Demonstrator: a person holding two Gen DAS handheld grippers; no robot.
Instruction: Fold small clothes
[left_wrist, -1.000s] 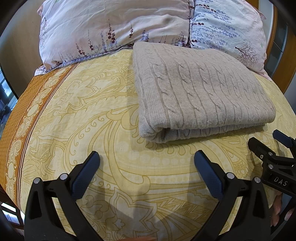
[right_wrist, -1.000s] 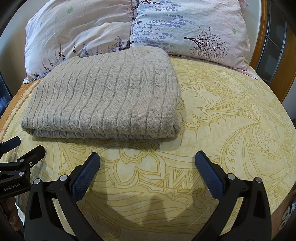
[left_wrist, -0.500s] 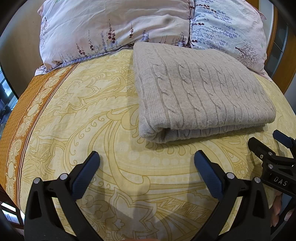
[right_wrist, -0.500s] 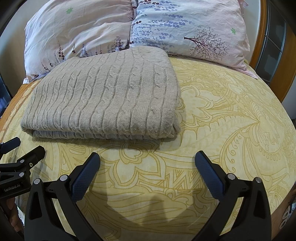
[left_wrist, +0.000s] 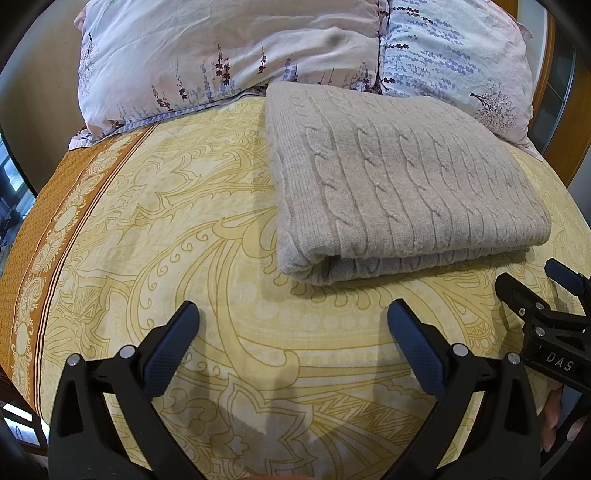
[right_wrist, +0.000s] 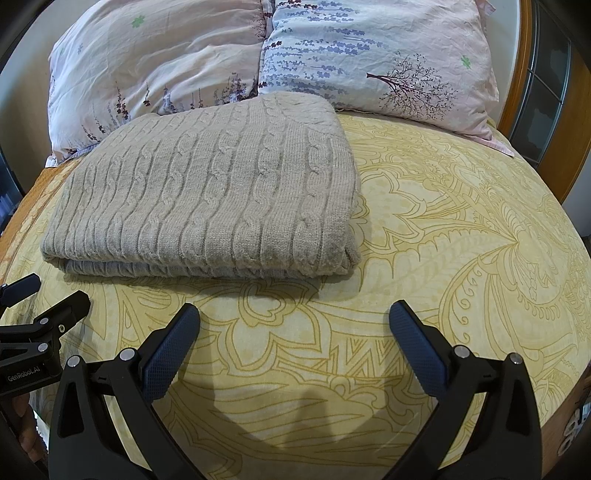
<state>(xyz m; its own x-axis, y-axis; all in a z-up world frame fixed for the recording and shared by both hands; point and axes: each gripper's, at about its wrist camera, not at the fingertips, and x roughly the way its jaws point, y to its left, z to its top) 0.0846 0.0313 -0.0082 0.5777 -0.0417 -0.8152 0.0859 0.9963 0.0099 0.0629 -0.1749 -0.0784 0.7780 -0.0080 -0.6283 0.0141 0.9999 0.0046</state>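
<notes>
One beige cable-knit sweater (left_wrist: 402, 184) lies folded into a flat rectangle on the yellow patterned bedspread (left_wrist: 207, 236), its far edge touching the two floral pillows (right_wrist: 373, 55) at the head of the bed. There are no containers in view. The left gripper (left_wrist: 293, 332) hovers over bare bedspread near the sweater's front fold, jaws spread wide and holding nothing. The right gripper (right_wrist: 295, 332) hovers just beside it, likewise spread wide and empty-handed.
</notes>
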